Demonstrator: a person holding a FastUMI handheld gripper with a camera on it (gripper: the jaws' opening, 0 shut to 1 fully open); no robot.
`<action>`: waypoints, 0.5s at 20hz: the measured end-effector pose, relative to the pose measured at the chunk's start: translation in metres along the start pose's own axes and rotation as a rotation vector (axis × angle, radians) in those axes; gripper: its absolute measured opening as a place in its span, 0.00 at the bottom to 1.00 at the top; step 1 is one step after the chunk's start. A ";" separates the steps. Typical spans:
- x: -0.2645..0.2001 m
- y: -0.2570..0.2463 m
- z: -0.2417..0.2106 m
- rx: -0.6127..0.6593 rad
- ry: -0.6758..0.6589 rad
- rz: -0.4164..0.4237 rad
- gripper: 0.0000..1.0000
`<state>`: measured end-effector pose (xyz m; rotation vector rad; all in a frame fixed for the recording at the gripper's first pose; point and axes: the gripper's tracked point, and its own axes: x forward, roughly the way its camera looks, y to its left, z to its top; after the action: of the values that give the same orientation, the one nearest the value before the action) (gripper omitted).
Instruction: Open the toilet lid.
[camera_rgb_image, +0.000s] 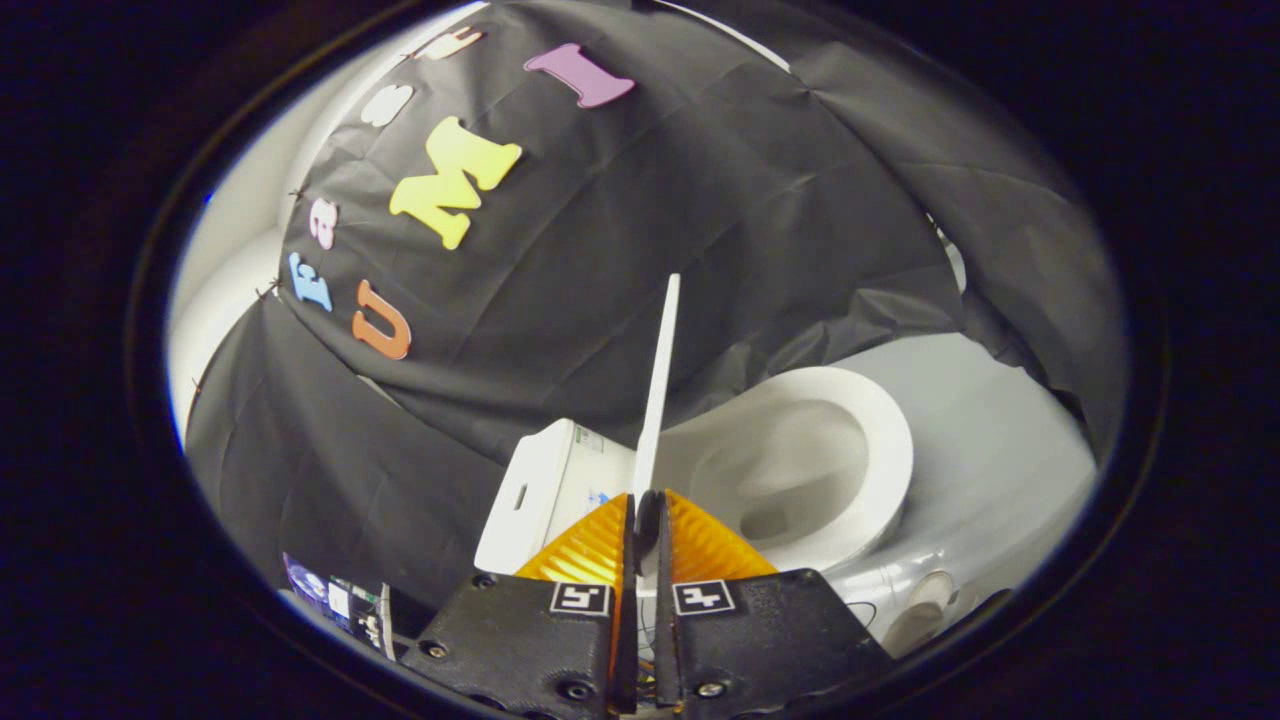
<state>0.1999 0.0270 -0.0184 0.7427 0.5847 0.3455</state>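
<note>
the hand-held gripper (647, 512) pinches the toilet lid's (660, 385) lower edge between both fingers; the lid stands upright, edge-on, between the tank (545, 490) and the open bowl (800, 465).

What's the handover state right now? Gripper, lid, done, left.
Gripper: shut on the toilet lid, both fingers pinching its edge.
Lid: lifted, seen edge-on, rising from between the fingers toward the black cloth wall.
Toilet bowl: uncovered, open beside the lid and just beyond the fingers; tank on the other side of the lid.
Done: lid raised off the bowl.
Left: probably lean the lid back near the tank so it stands on its own, then release and back out.
</note>
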 end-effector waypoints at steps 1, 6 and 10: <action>0.001 0.008 0.000 -0.008 0.000 0.005 0.10; 0.003 0.031 -0.002 -0.049 0.000 0.011 0.10; 0.006 0.053 -0.004 -0.080 -0.001 0.008 0.10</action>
<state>0.1974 0.0684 0.0146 0.6684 0.5640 0.3743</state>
